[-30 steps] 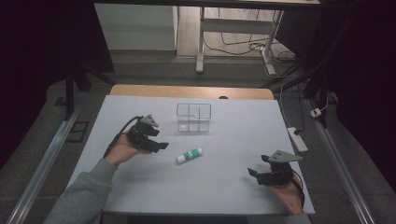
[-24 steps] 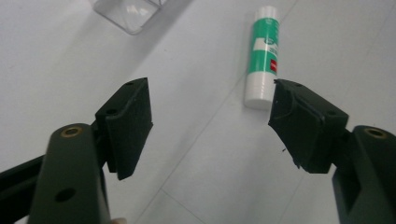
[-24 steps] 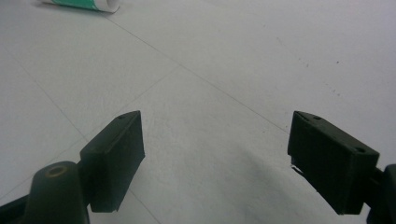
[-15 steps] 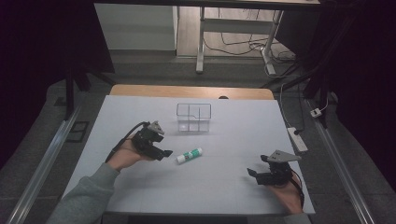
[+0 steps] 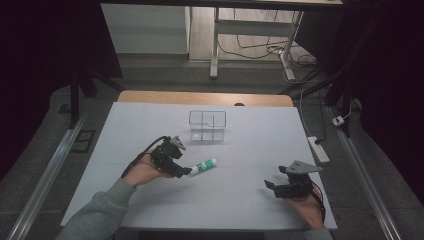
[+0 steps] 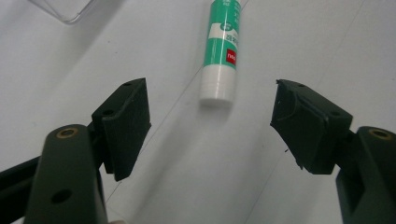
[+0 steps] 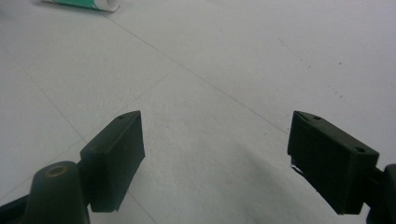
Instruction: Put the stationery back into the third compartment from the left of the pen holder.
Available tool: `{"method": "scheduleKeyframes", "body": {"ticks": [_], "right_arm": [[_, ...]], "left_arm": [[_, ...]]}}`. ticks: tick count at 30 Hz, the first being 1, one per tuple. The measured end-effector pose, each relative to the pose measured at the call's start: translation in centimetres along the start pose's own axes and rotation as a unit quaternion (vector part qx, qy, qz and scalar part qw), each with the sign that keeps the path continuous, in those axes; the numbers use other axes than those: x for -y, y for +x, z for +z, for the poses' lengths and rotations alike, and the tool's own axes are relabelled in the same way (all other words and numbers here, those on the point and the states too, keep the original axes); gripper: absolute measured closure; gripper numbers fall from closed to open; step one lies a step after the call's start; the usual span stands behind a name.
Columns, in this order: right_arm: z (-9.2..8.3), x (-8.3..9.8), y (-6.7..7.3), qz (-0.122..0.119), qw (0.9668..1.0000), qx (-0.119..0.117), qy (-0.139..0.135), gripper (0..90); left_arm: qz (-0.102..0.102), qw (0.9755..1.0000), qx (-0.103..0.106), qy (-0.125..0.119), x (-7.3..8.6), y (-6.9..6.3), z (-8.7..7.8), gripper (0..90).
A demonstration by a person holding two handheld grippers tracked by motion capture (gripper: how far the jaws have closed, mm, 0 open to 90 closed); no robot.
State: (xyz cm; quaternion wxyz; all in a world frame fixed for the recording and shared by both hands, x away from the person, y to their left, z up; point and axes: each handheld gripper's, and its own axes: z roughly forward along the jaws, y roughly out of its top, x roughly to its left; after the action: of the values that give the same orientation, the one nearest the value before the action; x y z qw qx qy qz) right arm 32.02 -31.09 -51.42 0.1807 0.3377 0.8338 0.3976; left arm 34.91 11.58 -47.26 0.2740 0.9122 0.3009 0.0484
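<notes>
A green and white glue stick (image 5: 203, 166) lies flat on the white table (image 5: 240, 150), its white cap end toward my left gripper (image 5: 186, 171). That gripper is open and low over the table, just short of the cap. In the left gripper view the glue stick (image 6: 221, 51) lies ahead of the gap, white cap nearest, and my left gripper (image 6: 210, 116) holds nothing. My right gripper (image 5: 270, 186) rests near the table's front right, open and holding nothing. In the right gripper view my right gripper (image 7: 215, 149) faces bare table, with the glue stick (image 7: 81, 3) far off at the top left.
A clear plastic box (image 5: 207, 126) with dividers stands behind the glue stick; its corner (image 6: 70, 9) shows at the top left of the left gripper view. A power strip (image 5: 318, 149) lies off the table's right edge. Metal rails run along both sides.
My left gripper has moved right and toward the front, down to the glue stick's cap end. The right gripper has stayed put, and the glue stick has not moved.
</notes>
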Motion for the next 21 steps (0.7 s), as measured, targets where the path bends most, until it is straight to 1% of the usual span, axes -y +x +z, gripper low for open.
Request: {"method": "scheduleKeyframes", "body": {"ticks": [4, 7, 9, 13, 16, 20, 21], "right_arm": [[0.0, 0.0, 0.1, -0.002, 1.0000, 0.000, 0.002, 18.4], [0.0, 0.0, 0.1, -0.004, 1.0000, 0.002, 0.004, 18.4], [0.0, 0.0, 0.1, -0.004, 1.0000, 0.001, 0.004, 18.4], [0.1, 0.0, 0.1, -0.004, 1.0000, 0.000, 0.004, 18.4], [0.1, 0.0, 0.1, -0.005, 1.0000, 0.000, 0.005, 18.4], [0.2, 0.0, 0.1, -0.005, 1.0000, -0.001, 0.007, 18.4], [0.2, 0.0, 0.1, -0.006, 0.9999, 0.000, 0.009, 18.4]], "left_arm": [[0.007, 0.9999, -0.003, 0.008, -0.7, -0.4, 0.7, 28.1], [0.014, 0.9997, -0.007, 0.021, -1.1, -0.7, 1.3, 28.1], [0.016, 0.9995, -0.009, 0.025, -1.4, -0.8, 1.8, 28.1], [0.018, 0.9990, -0.016, 0.037, -2.0, -0.7, 2.8, 28.1], [0.018, 0.9985, -0.017, 0.048, -2.3, -0.5, 3.6, 28.1], [0.017, 0.9981, -0.016, 0.057, -2.5, -0.4, 4.5, 28.0], [0.020, 0.9977, -0.015, 0.062, -2.6, -0.4, 4.7, 28.0]]}}
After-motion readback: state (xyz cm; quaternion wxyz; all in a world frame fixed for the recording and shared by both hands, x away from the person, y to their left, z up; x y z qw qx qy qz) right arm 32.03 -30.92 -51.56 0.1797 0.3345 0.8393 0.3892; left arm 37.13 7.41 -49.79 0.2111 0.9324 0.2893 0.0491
